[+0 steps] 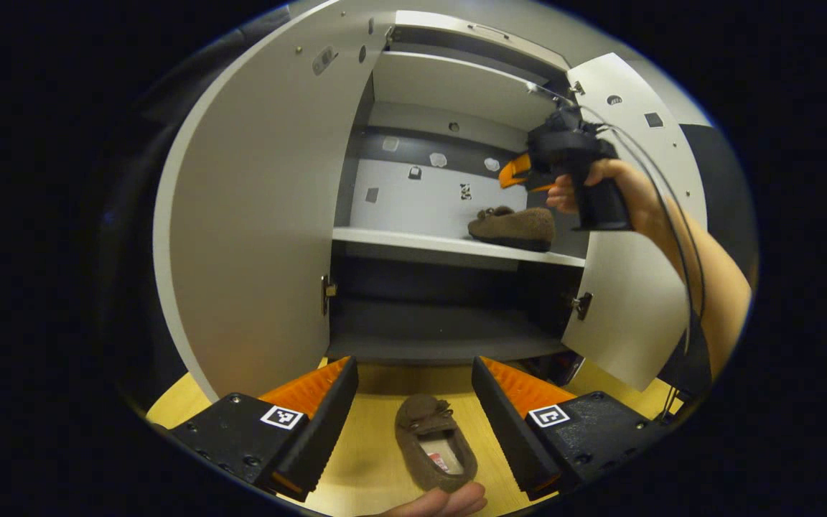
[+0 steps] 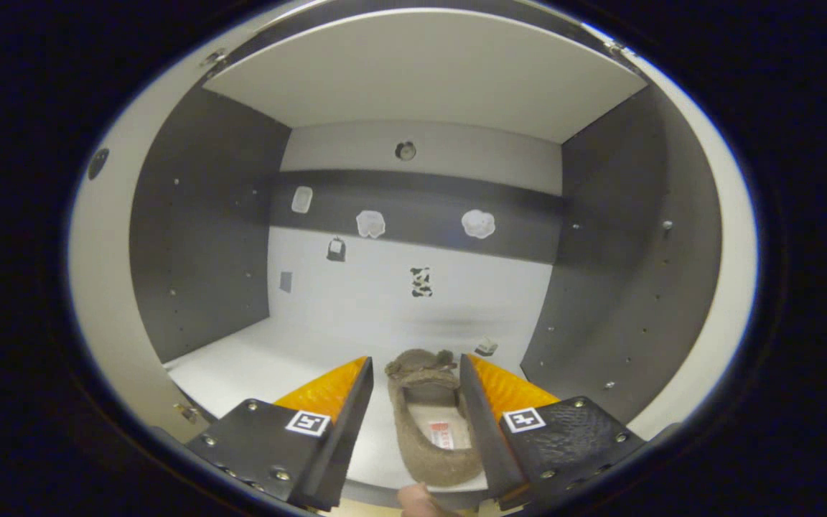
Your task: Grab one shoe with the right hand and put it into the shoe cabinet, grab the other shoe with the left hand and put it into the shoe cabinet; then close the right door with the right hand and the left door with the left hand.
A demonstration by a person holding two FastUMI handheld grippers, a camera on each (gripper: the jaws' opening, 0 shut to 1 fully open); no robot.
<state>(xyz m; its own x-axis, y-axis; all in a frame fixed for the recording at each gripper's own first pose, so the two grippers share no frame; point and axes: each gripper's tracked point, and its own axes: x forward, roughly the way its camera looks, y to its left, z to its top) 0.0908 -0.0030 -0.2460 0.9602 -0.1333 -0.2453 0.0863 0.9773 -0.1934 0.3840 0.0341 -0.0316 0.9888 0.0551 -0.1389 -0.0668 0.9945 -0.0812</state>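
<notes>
step: left pick | left gripper (image 1: pixel 413 424) spread wide, straddles brown fuzzy slipper (image 1: pixel 433 443) below white shoe cabinet (image 1: pixel 255 215) | right gripper (image 2: pixel 413 424) released | lower, clamp mid-sides

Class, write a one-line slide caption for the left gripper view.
Open left gripper hovers over a brown shoe on the floor; its mate sits on the cabinet shelf.

The left gripper (image 1: pixel 413 424) is showing two wedge-shaped fingers with ribbed inner faces, each rising from a black block dotted with small screws. Each block is wearing a square black-and-white marker. The right gripper (image 2: pixel 413 424) is showing the same build, with a pebbled texture on one block. In the left gripper view, the right gripper (image 1: pixel 512 172) is showing a chunky black body and handle, thin black cables are looping off it, and the forearm (image 1: pixel 708 280) behind the hand (image 1: pixel 618 190) is showing no sleeve.
</notes>
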